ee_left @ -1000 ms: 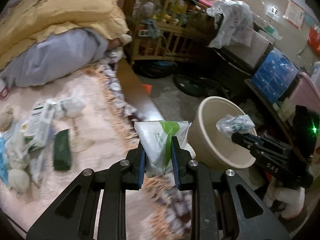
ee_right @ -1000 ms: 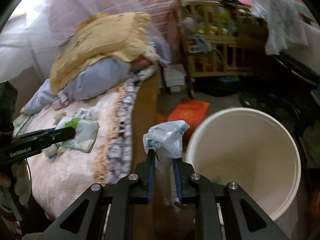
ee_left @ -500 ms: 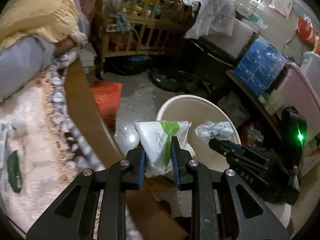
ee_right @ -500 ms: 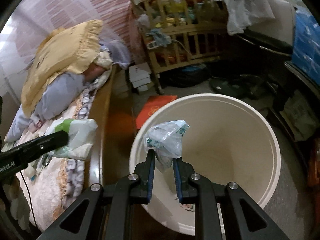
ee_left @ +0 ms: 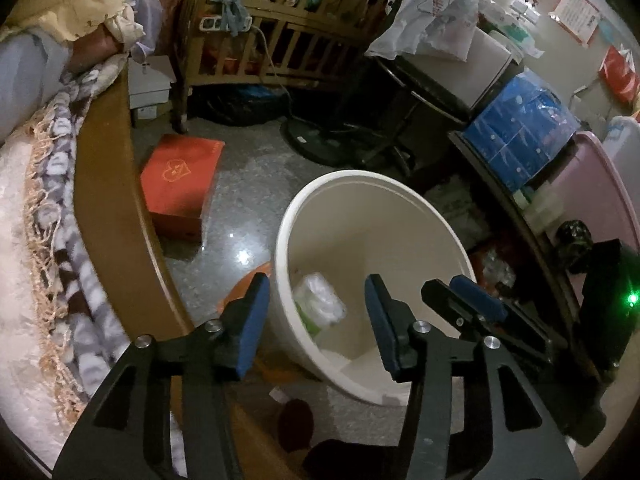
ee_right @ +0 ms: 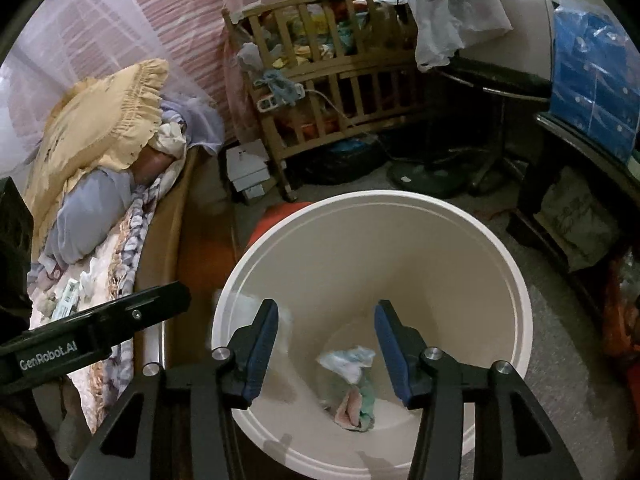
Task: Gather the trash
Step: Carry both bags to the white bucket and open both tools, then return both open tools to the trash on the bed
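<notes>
Beside the bed (ee_left: pixel 108 216), a cream bucket (ee_left: pixel 400 208) stands on the floor. Left tongs (ee_left: pixel 316 312) and right tongs (ee_right: pixel 326 340), above it, are opening with nothing between them. White-green packet (ee_left: pixel 320 306) and crumpled wrapper (ee_right: pixel 348 360) are inside the bucket.

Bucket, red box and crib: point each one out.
bucket (ee_left: pixel 340 184), left wrist view, far rim.
red box (ee_left: pixel 180 172), left wrist view, top face.
crib (ee_right: pixel 340 80), right wrist view, side rail.

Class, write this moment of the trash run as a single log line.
step: drop | left gripper: opening, nothing between jaws | right gripper: opening, nothing between jaws | white packet: falling into bucket | crumpled wrapper: in bucket
</notes>
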`<control>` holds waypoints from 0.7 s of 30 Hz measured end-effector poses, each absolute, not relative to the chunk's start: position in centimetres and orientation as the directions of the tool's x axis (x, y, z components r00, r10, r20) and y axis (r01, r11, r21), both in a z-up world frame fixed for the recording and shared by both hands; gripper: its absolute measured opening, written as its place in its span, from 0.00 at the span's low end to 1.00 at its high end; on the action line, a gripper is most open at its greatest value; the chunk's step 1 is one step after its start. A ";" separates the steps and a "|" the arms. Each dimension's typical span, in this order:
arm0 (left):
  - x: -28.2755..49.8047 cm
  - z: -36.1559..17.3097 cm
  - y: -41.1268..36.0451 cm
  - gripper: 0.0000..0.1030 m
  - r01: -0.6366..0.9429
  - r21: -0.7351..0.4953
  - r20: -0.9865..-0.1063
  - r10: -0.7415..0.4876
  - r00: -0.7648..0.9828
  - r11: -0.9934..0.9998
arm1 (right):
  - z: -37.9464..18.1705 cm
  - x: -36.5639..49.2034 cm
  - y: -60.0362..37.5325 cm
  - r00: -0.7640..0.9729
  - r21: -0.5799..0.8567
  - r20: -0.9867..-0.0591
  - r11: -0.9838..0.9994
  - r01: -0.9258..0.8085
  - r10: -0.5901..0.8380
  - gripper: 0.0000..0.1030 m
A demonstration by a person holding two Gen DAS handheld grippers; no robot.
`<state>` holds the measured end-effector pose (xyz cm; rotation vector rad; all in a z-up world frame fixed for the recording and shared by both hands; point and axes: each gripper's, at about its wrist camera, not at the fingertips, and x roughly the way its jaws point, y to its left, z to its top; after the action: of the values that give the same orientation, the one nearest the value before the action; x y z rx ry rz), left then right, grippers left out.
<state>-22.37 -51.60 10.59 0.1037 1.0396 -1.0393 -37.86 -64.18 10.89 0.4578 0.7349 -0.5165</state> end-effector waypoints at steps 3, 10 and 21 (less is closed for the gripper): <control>-22.2 11.0 -50.2 0.46 0.745 -0.354 -0.754 -0.644 0.131 0.565 | 11.0 -37.7 -63.9 0.645 0.224 -0.718 0.790 0.571 -0.262 0.47; -21.4 12.3 -45.1 0.46 0.717 -0.249 -0.761 -0.589 0.272 0.652 | 11.4 -36.5 -61.7 0.682 0.230 -0.698 0.834 0.501 -0.217 0.47; -20.3 13.2 -36.1 0.46 0.632 -0.128 -0.743 -0.496 0.450 0.765 | 12.8 -33.2 -55.0 0.718 0.238 -0.686 0.898 0.369 -0.113 0.55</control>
<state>-20.27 -36.06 13.21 0.1769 0.8548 -0.7013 -33.16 -55.05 12.76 0.3763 0.7242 -0.2735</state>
